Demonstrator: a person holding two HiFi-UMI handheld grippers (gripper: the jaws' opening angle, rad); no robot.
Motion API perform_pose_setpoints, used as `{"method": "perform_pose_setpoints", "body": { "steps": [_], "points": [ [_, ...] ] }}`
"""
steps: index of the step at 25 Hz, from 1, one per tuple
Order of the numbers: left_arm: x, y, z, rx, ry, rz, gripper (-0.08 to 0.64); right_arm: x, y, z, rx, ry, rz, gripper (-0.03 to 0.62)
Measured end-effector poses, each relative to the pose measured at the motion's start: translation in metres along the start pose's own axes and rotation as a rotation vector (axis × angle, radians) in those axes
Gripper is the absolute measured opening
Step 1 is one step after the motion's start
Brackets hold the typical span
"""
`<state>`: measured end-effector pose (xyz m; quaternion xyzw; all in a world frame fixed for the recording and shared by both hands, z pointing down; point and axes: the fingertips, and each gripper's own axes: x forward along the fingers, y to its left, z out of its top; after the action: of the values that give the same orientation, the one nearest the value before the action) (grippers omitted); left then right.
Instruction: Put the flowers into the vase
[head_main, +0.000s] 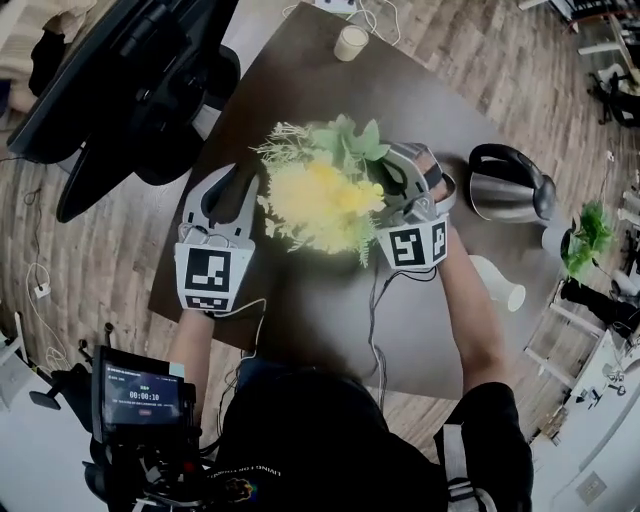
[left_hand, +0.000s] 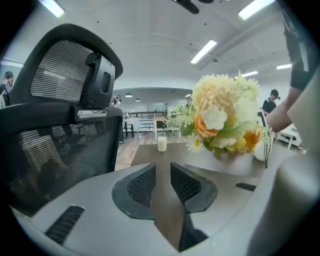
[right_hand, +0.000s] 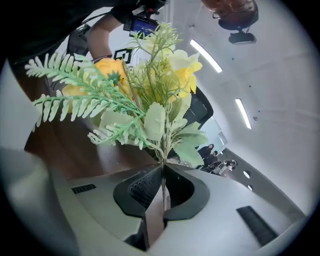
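Observation:
My right gripper (head_main: 398, 185) (right_hand: 162, 176) is shut on the thin stems of a bunch of artificial flowers (head_main: 320, 197) (right_hand: 142, 92), which has yellow blooms, green leaves and fern fronds. It holds the bunch above the dark table (head_main: 330, 300), tilted to the left. Left of the bunch, my left gripper (head_main: 228, 187) (left_hand: 162, 172) stands open with nothing between its jaws. The left gripper view has the flowers (left_hand: 222, 117) ahead and to the right. A white vase (head_main: 500, 283) stands on the table to the right of my right arm.
A steel kettle (head_main: 508, 188) stands at the table's right side. At the far end is a small candle glass (head_main: 351, 42) (left_hand: 162, 143). A black office chair (head_main: 130, 80) (left_hand: 60, 125) is close on the left. A potted plant (head_main: 588, 235) sits beyond the kettle.

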<state>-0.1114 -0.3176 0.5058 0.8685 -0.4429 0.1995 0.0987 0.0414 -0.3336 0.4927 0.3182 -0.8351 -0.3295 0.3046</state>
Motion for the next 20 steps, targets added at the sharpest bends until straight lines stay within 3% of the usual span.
{"method": "perform_pose_setpoints", "body": {
  "steps": [5, 14, 20],
  "points": [
    [0.001, -0.008, -0.001, 0.014, -0.001, -0.025, 0.094, -0.012, 0.008, 0.013, 0.176, 0.001, -0.037, 0.037],
    [-0.034, -0.074, 0.023, 0.069, -0.047, -0.060, 0.094, -0.097, 0.018, 0.044, 0.611, -0.080, -0.124, 0.035],
    [-0.056, -0.130, 0.017, 0.081, -0.037, -0.115, 0.094, -0.157, 0.041, 0.044, 0.736, -0.082, -0.130, 0.035]
  ]
}}
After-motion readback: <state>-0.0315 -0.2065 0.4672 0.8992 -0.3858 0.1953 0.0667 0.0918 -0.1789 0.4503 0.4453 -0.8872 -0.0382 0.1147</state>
